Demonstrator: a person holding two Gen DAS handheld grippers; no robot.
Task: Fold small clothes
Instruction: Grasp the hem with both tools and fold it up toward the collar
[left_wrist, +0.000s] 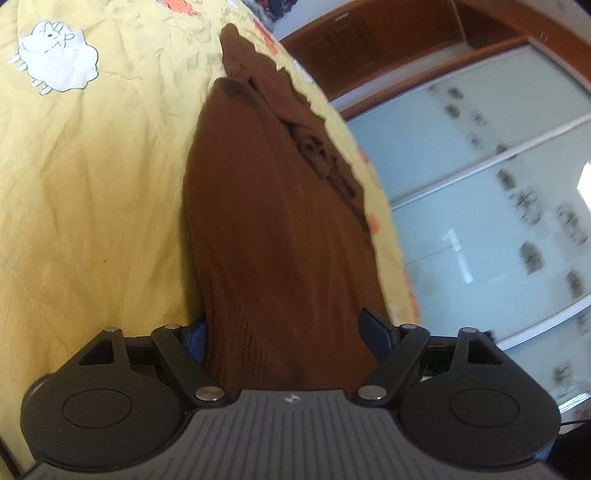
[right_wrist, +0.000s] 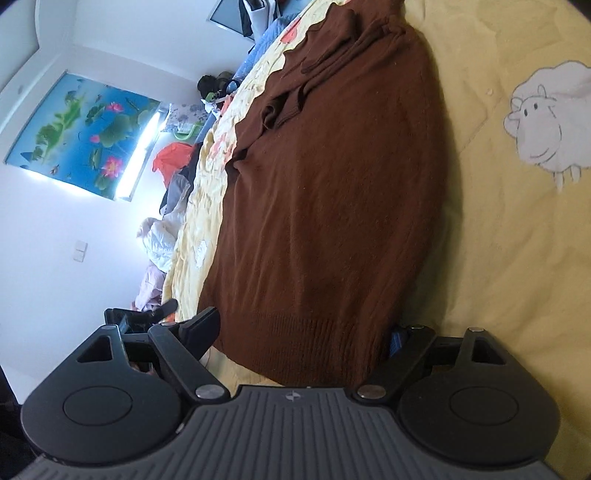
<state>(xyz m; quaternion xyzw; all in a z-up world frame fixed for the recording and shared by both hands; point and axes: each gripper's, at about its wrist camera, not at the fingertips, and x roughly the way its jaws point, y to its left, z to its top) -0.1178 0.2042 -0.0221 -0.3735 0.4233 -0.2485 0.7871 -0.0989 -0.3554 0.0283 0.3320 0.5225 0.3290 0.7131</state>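
A brown knitted sweater (left_wrist: 273, 229) lies on a yellow bedspread (left_wrist: 92, 192). It also shows in the right wrist view (right_wrist: 332, 192), with its sleeves bunched at the far end. My left gripper (left_wrist: 291, 332) has its jaws wide apart, and the sweater's ribbed hem fills the gap between the blue pads. My right gripper (right_wrist: 303, 332) is also wide apart, with the hem lying between its fingers. Whether either one pinches the cloth does not show.
The bedspread (right_wrist: 517, 258) carries white sheep prints (right_wrist: 546, 118). The bed's edge runs beside the sweater, with frosted sliding wardrobe doors (left_wrist: 498, 206) beyond. Piled clothes (right_wrist: 173, 173) lie along the bed's far side under a lotus picture (right_wrist: 85, 133).
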